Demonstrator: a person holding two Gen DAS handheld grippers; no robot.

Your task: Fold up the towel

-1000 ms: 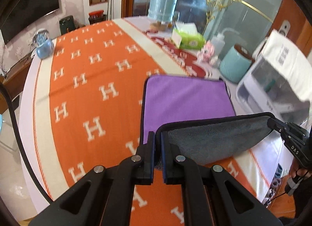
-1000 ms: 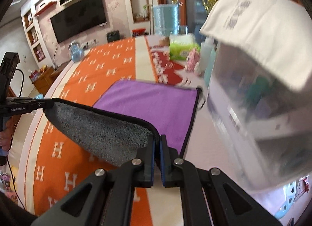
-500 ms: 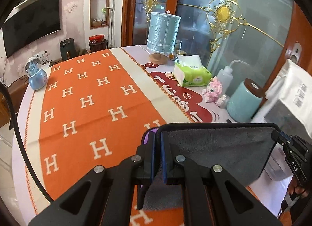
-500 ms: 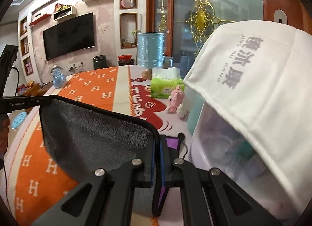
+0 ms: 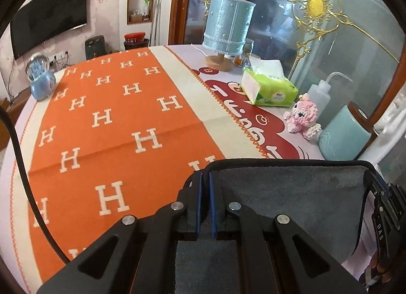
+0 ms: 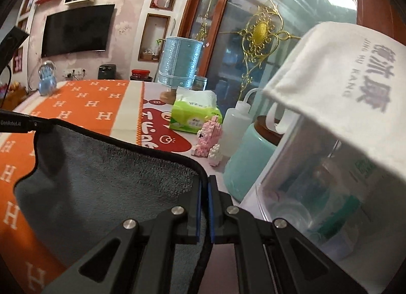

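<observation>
The towel point(image 5: 291, 197) is grey on the side facing me, with a black hem; its purple side is hidden. My left gripper point(image 5: 205, 182) is shut on the towel's left corner. My right gripper point(image 6: 204, 187) is shut on the right corner and also shows at the right edge of the left wrist view point(image 5: 380, 187). The top edge is stretched taut between them above the orange H-pattern tablecloth point(image 5: 114, 121). The towel point(image 6: 101, 180) hangs down in front of both cameras. The left gripper's tip point(image 6: 38, 124) shows at the left of the right wrist view.
Beyond the towel stand a green tissue pack point(image 5: 269, 88), a pink toy point(image 5: 304, 116), a squeeze bottle point(image 5: 319, 93), a teal jar point(image 5: 347, 136) and a blue lamp point(image 5: 228, 30). A clear box under white cloth point(image 6: 330, 142) is close on the right. A snow globe point(image 5: 40, 78) sits far left.
Both grippers have carried the towel's held edge up and forward over the rest of the towel. The purple side, visible a second ago, is now hidden behind the grey side.
</observation>
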